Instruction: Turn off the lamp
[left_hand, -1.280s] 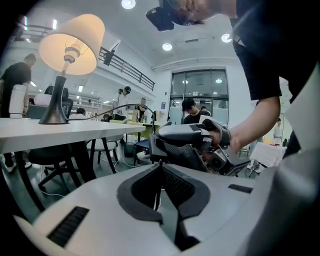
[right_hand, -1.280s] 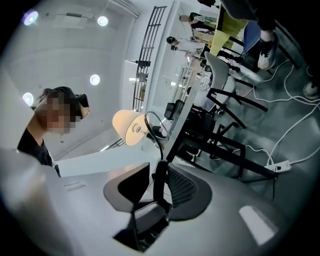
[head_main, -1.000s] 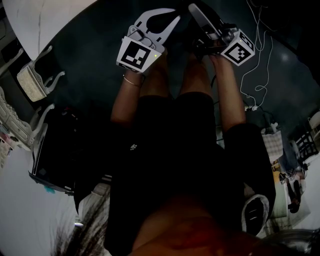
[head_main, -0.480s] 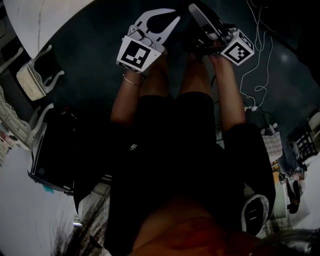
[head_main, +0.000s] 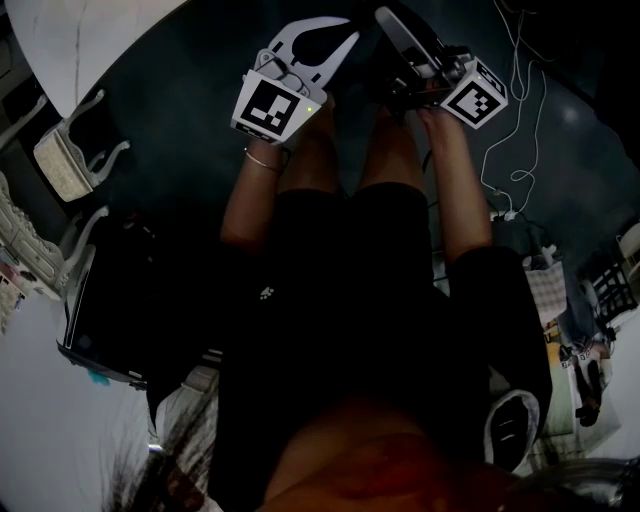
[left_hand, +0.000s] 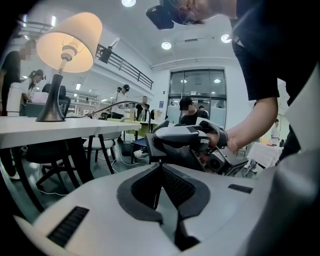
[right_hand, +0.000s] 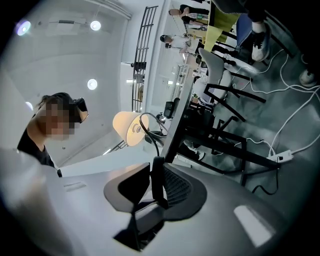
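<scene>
The table lamp (left_hand: 67, 42) stands lit on a white table (left_hand: 30, 131), its cream shade glowing; it also shows in the right gripper view, lamp (right_hand: 127, 129). Its black cord (left_hand: 117, 103) arcs over to my right gripper (left_hand: 152, 145). A black inline switch (right_hand: 157, 185) on that cord sits upright between the jaws of the right gripper (right_hand: 155, 175), which is shut on it. My left gripper (left_hand: 160, 167) hangs just beside it, pads meeting at the tip with nothing between them. In the dark head view both grippers, left (head_main: 318, 30) and right (head_main: 385, 18), are held side by side out in front.
Black table legs (right_hand: 220, 125) and chairs (right_hand: 225, 75) stand nearby, with white cables and a power strip (right_hand: 282, 157) on the floor. People sit and stand in the background. A white chair (head_main: 70, 160) and a white tabletop (head_main: 90, 30) lie to the left.
</scene>
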